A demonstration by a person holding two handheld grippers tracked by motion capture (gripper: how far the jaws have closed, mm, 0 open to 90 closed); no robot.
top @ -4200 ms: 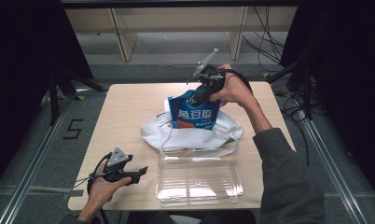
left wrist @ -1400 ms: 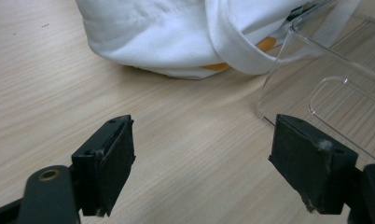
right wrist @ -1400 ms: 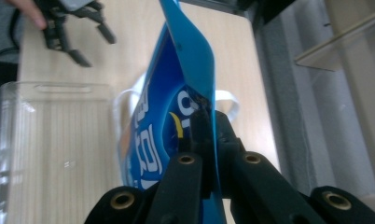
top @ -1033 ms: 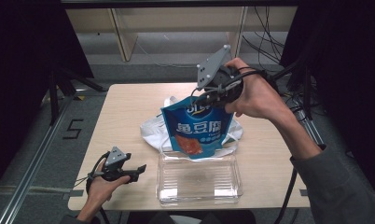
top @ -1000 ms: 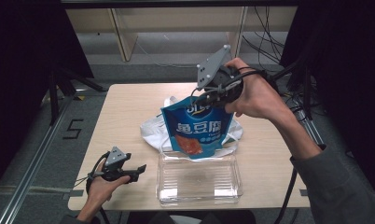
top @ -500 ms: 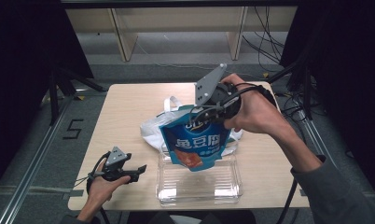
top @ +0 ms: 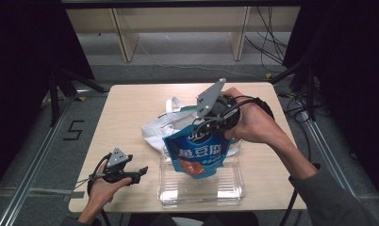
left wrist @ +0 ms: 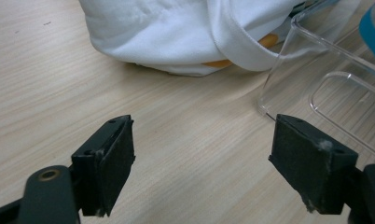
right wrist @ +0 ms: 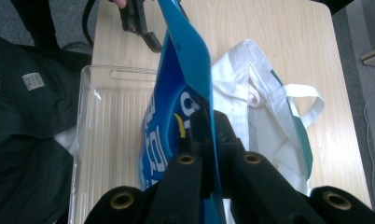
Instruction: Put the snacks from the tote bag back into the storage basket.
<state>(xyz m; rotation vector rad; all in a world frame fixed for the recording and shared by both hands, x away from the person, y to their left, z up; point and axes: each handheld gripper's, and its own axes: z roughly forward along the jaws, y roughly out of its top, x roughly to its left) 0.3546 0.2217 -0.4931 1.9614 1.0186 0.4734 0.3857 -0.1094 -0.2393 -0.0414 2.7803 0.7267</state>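
Observation:
A blue snack pouch [top: 199,153] with white lettering hangs tilted over the clear plastic bin [top: 230,188] at the table's front. My right gripper [top: 211,126] is shut on the pouch's top edge; in the right gripper view the jaws pinch the blue film [right wrist: 185,70] between them at my right gripper [right wrist: 205,126]. A white cloth tote bag [top: 166,125] lies crumpled behind the bin. My left gripper [top: 141,172] rests at the front left of the table, open with nothing between its pads [left wrist: 113,158], facing the tote bag [left wrist: 176,32] and the bin's corner [left wrist: 288,70].
The wooden table [top: 126,108] has bare surface at its back left. Black stands and cables flank the table on both sides. A wooden shelf frame [top: 126,33] stands on the floor beyond the far edge.
My right gripper has come down and toward the front with the pouch, which has tilted and now hangs lower over the bin. My left gripper has stayed in place.

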